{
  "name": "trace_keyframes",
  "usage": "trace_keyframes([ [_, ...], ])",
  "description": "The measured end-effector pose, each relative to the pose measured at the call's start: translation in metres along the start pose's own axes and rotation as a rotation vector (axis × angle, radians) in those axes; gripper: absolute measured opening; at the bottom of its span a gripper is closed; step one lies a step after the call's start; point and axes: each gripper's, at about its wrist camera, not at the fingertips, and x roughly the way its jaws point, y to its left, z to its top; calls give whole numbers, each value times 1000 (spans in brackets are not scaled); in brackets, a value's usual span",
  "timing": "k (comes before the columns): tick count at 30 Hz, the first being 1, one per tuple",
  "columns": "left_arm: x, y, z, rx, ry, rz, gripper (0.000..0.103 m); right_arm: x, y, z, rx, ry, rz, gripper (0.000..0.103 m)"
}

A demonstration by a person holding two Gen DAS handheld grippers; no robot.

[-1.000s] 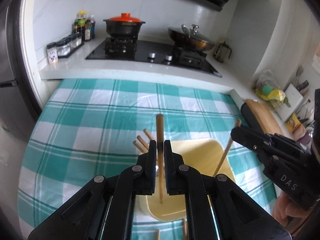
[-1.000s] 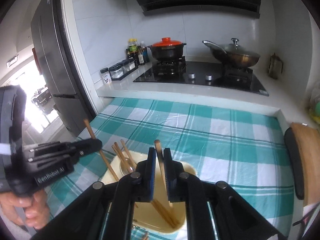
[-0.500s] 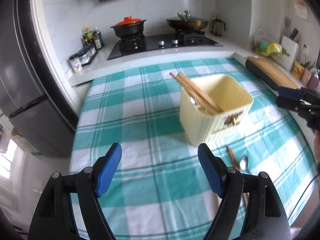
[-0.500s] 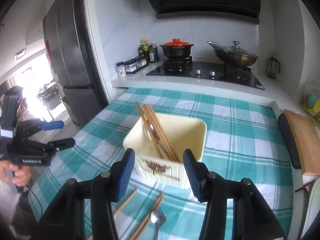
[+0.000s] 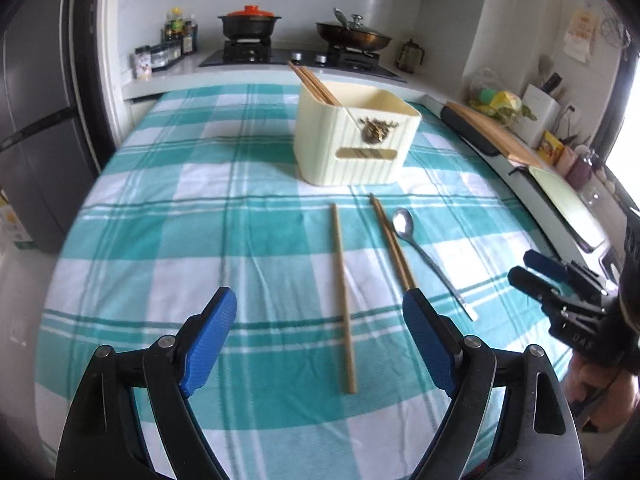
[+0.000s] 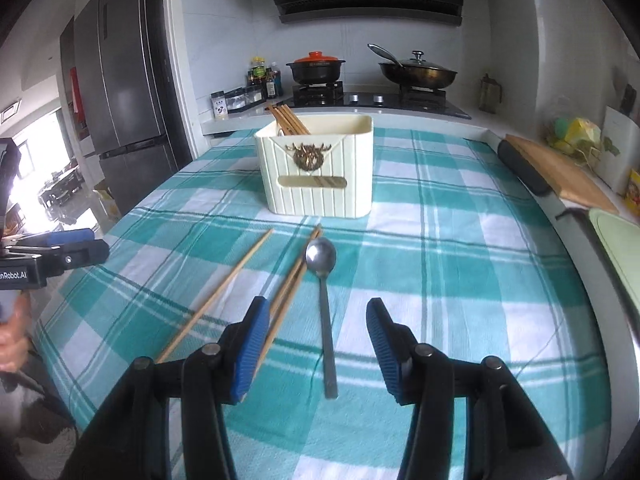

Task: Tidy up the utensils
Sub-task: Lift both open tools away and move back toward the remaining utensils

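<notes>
From the left wrist view, the left gripper stands spread wide with nothing between its blue ribbed pads, the jaws having just been opening; a single chopstick lies straight ahead on the checked tablecloth, a pair of chopsticks just right of it, then the spoon. Beyond them sits the cream ribbed holder, more chopsticks leaning in its far left corner. From the right wrist view, the right gripper is about half open and empty, the spoon's flat steel handle lying between its fingers. I'd judge the risks here are thin, smooth sticks rolling on soft cloth – a pinch off-centre could flick 1 away – and the low, slick spoon slipping the pads.
</notes>
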Motion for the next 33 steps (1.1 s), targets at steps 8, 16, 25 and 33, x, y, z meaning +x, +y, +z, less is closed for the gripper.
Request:
trace_keyframes([
  [8,2,-30,-18,19,-30,-16,86,-13,-19,-31,59,32,-77,52],
  [16,-1,-30,-28,20,-44,34,86,-19,-11,-31,41,-16,-97,52],
  [25,-5,-17,-28,-16,-64,74,86,-17,-4,-34,15,-27,-103,52],
  [33,-2,-16,-29,-24,-52,69,86,-14,-5,-38,23,-12,-103,52],
])
